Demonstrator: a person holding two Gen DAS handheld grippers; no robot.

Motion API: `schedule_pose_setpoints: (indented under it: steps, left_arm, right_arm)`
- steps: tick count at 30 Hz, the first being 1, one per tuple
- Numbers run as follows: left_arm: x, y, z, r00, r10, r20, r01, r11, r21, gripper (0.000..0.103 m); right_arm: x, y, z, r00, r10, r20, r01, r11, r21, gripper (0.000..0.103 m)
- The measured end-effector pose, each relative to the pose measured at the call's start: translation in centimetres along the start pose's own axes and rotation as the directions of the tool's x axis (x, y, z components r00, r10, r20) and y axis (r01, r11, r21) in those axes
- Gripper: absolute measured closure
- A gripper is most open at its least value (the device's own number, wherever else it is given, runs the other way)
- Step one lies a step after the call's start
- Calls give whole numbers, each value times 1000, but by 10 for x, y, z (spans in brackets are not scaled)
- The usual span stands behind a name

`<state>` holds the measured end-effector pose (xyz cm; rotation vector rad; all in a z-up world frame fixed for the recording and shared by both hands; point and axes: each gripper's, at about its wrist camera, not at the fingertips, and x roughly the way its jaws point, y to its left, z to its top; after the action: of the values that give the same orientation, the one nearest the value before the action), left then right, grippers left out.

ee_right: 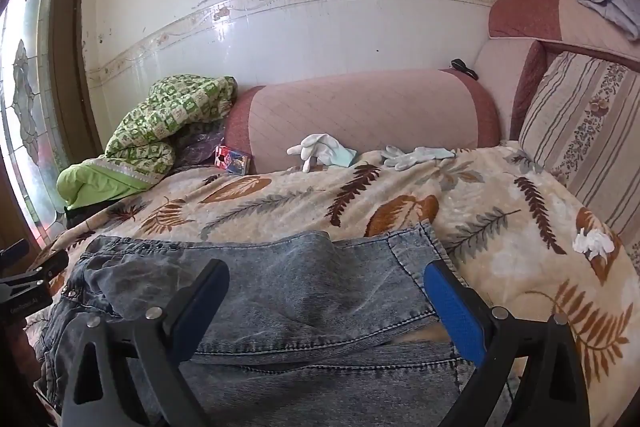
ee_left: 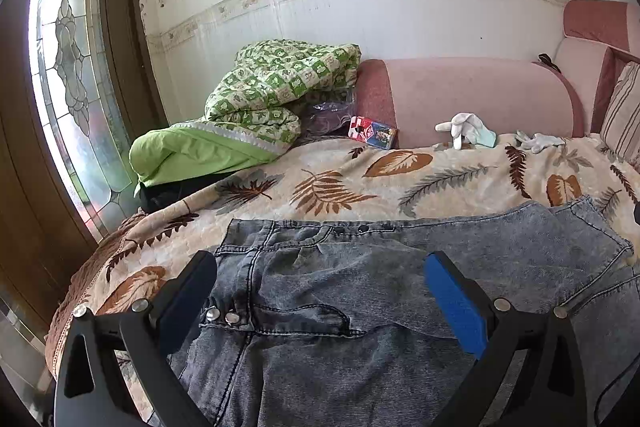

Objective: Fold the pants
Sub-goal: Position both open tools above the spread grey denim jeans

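Note:
Grey-blue washed jeans (ee_left: 360,307) lie on a leaf-patterned blanket (ee_left: 360,179) that covers a bed or sofa. In the left wrist view the waistband with its metal buttons (ee_left: 220,315) is at the left. My left gripper (ee_left: 320,301) hovers over that waist area, open, with nothing between its blue pads. In the right wrist view a leg of the jeans (ee_right: 320,287) lies folded over, its hem (ee_right: 416,247) toward the right. My right gripper (ee_right: 326,307) stands open above that folded leg, holding nothing. The left gripper's black frame (ee_right: 28,283) shows at the left edge.
A green checked quilt (ee_left: 272,95) is heaped at the back left beside a pink bolster (ee_left: 472,99). A small red and blue box (ee_left: 372,133), white gloves (ee_left: 468,131) and a striped cushion (ee_right: 588,123) lie along the back. A stained-glass door (ee_left: 68,67) stands at the left.

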<state>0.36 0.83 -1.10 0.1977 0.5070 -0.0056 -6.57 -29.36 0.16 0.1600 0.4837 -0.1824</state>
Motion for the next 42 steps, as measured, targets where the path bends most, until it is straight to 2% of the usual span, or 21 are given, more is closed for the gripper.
schedule_pose_setpoints:
  steps: [19, 24, 27, 30, 32, 36, 42]
  left_arm:
    - [10, 0, -6, 999, 2, -39, -1, 999, 34, 0]
    - [23, 9, -2, 995, -29, -99, 32, 999, 25, 0]
    - [32, 23, -2, 993, -5, -115, 3, 1000, -20, 0]
    - [38, 30, -3, 992, 3, -129, -9, 999, -46, 0]
    - [37, 27, -4, 992, 0, -127, -5, 999, -42, 0]
    - [27, 15, -6, 996, -4, -87, 4, 1000, 8, 0]
    - [16, 4, -6, 998, -16, -64, 19, 999, 41, 0]
  right_arm:
    - [12, -16, 1, 997, -13, -82, 19, 997, 71, 4]
    - [18, -34, 13, 995, -24, -94, 32, 996, 78, 4]
    - [31, -66, 19, 991, -11, -136, 34, 985, 168, 4]
    - [37, -97, 14, 986, -30, -161, 77, 952, 295, 4]
    - [39, -106, 10, 984, -9, -176, 71, 935, 348, 4]
    - [31, -82, 6, 986, -34, -160, 76, 962, 263, 4]
    - [15, -17, -3, 994, 30, -107, -22, 997, 72, 4]
